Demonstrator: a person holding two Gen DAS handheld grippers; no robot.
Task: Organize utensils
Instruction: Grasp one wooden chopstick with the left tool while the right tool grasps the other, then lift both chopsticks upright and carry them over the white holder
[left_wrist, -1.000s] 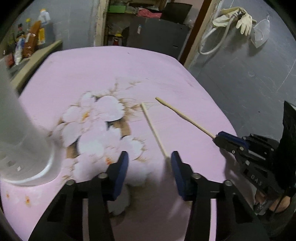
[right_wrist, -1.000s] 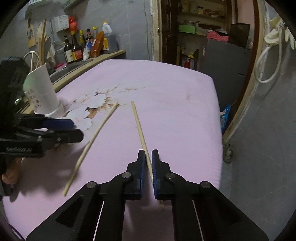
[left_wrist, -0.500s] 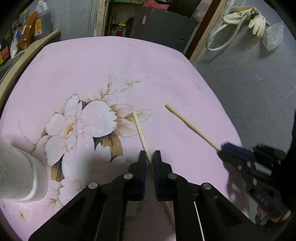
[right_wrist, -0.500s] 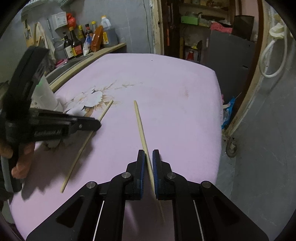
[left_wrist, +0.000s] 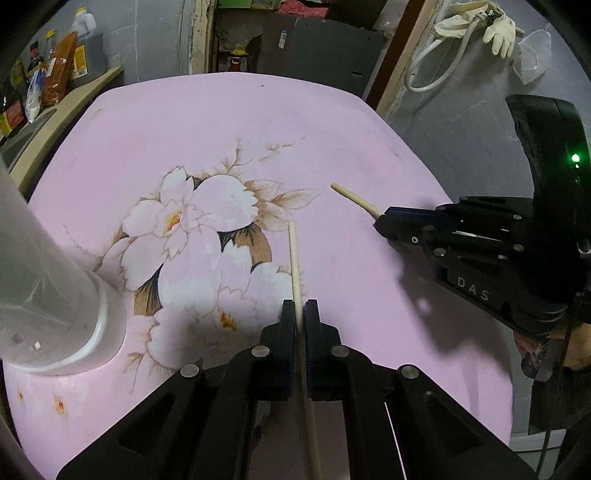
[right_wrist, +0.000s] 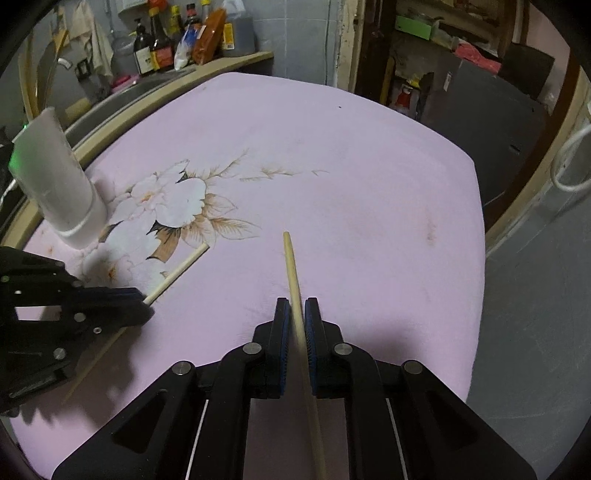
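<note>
Both hand-held grippers, L (left_wrist: 299, 314) & R (right_wrist: 295, 314), clamped nearly closed, seemingly level.

Pink flower-printed table cover (left_wrist: 229, 122), carrying a white plastic holder (left_wrist: 55, 295) standing upright, well left of the left jaws, beside the printed blossom.

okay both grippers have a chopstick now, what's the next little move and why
Probably lift the left gripper and carry its chopstick toward the white holder at its left. The jaws are closed on the stick, the holder stands upright on the pink tablecloth on that side, and the right gripper grips the other chopstick farther away.
</note>
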